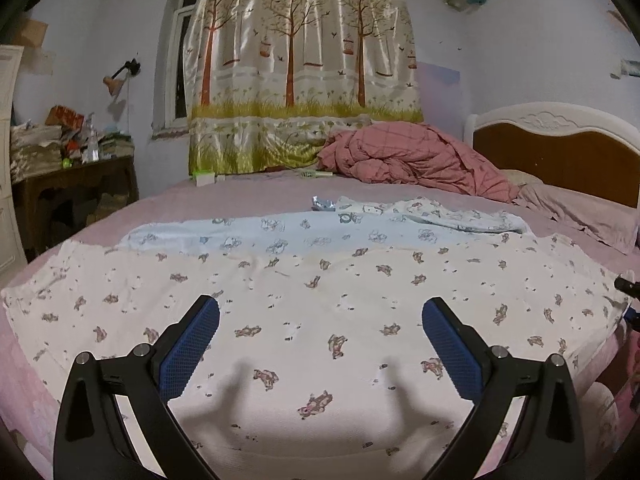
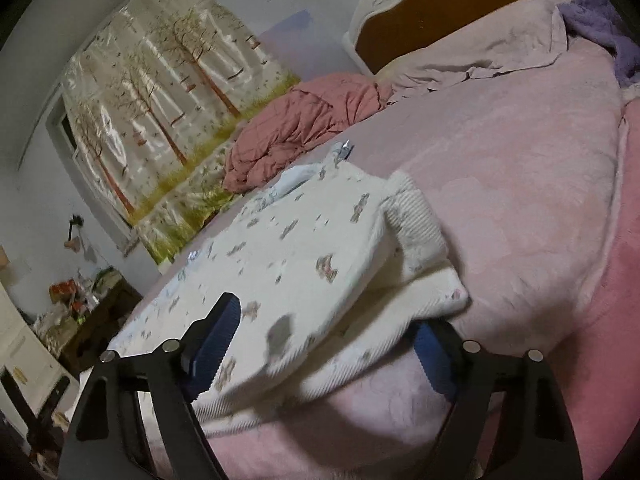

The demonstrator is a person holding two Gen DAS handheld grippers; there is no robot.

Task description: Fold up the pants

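The white printed pants (image 1: 320, 304) lie spread across the near side of a bed (image 1: 248, 200) covered in a pink sheet, one long leg running from side to side in the left wrist view. Just behind them, touching their far edge, lies a pale blue printed garment (image 1: 304, 236).

The left tool (image 1: 320, 332) hovers over the middle of the pants with its blue-padded fingers (image 1: 190, 344) spread wide; nothing sits between them, and their shadow falls on the cloth below.

In the right wrist view, which is tilted and somewhat blurred, the right tool (image 2: 324, 340) is at the end of the pants (image 2: 304, 248), where a ribbed waistband (image 2: 420, 224) shows and the top layer is folded back. Its fingers stand wide apart on either side of the fabric's corner: the left pad (image 2: 218, 340) is over the printed cloth, the right pad (image 2: 430, 356) is partly hidden under the cloth's edge. The pads are not pressing on the cloth.

At the far end of the bed a crumpled pink quilt (image 1: 408, 156) sits beside a wooden headboard (image 1: 560, 152), with a tree-patterned curtain (image 1: 304, 60) behind.
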